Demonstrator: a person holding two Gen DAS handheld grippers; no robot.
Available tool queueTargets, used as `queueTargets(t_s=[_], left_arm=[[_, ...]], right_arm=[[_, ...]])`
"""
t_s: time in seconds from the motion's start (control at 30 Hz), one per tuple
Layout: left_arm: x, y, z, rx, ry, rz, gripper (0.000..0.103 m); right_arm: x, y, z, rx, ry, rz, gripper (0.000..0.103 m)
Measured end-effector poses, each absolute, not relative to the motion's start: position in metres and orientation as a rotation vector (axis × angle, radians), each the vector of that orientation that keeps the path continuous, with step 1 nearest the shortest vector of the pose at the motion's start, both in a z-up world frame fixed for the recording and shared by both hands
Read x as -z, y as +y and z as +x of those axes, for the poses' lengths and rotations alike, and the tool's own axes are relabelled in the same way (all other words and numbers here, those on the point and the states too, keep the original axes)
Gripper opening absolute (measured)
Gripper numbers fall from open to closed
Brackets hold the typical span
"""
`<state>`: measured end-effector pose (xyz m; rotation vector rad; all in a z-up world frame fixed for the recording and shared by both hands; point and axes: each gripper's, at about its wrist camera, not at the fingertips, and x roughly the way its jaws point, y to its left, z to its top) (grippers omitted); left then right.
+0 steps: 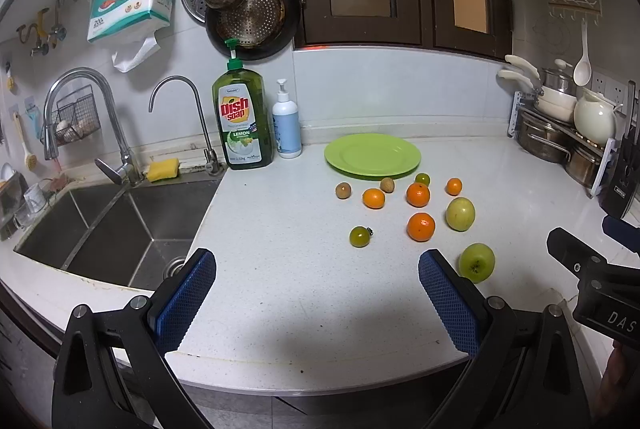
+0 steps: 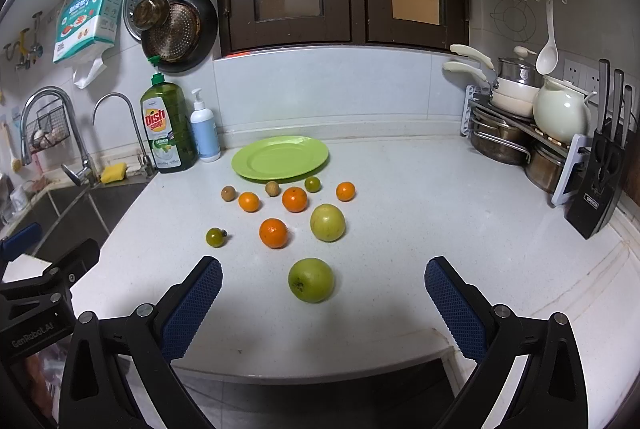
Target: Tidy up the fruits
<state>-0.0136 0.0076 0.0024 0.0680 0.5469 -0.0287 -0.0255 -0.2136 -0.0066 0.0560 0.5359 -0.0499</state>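
Note:
An empty green plate (image 1: 372,155) (image 2: 280,157) sits at the back of the white counter. In front of it lie several loose fruits: oranges (image 1: 421,226) (image 2: 273,233), a green apple (image 1: 476,262) (image 2: 311,280), a yellow-green apple (image 1: 460,214) (image 2: 327,222), small green tomatoes (image 1: 359,236) (image 2: 216,237) and brown longans (image 1: 343,190) (image 2: 228,193). My left gripper (image 1: 316,265) is open and empty, above the counter's front, left of the green apple. My right gripper (image 2: 323,275) is open, its fingers wide on either side of the green apple, not touching it.
A sink (image 1: 116,225) with two faucets is at the left. A dish soap bottle (image 1: 243,117) and a white pump bottle (image 1: 286,123) stand by the wall. A pot rack (image 2: 520,133) and a knife block (image 2: 600,181) stand at the right.

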Motion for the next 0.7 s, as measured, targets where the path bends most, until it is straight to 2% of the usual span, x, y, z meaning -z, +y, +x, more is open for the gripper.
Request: queueTargets(t_s=[0.7], left_arm=[[-0.0011, 0.0062, -0.0129, 0.027, 0.548, 0.072, 0.103]], right_arm=[[0.0068, -0.2138, -0.0237, 0.049, 0.537, 0.054, 0.102]])
